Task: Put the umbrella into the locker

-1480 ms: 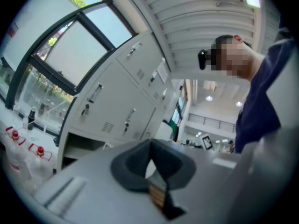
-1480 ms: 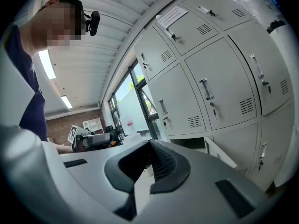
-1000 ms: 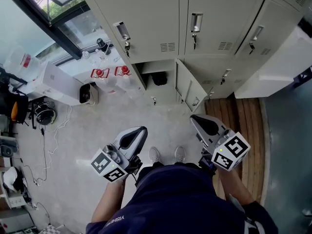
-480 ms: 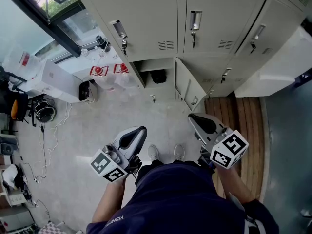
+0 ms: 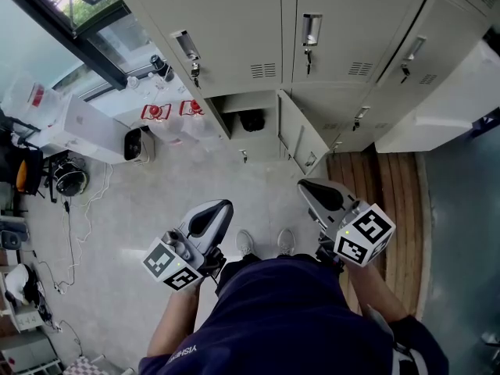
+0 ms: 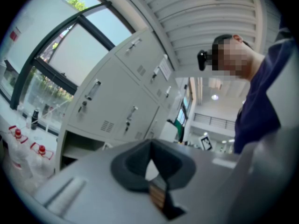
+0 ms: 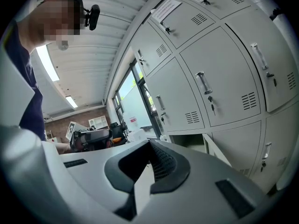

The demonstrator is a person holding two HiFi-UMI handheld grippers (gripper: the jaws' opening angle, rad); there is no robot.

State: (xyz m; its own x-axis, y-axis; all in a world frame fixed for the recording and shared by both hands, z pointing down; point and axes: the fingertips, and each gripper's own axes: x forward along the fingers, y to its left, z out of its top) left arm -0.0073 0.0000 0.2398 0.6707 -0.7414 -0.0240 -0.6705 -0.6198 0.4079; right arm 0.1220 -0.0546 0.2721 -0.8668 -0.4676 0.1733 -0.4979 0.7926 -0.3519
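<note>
A low locker stands open in the head view, its door swung out to the right. Inside it lies a small dark object that looks like the folded umbrella. My left gripper is held level above the floor at lower left, shut and empty. My right gripper hangs at lower right, in front of the open door, also shut with nothing in it. In the left gripper view the left gripper points at the locker wall. The right gripper faces the open locker.
Clear bottles with red labels and a white device stand on the floor left of the lockers. Cables trail at far left. Wooden decking and a white cabinet are on the right. The person's shoes show between the grippers.
The head camera has shifted slightly, so the lockers sit a little lower-left in the picture. Both grippers have stayed shut and almost still.
</note>
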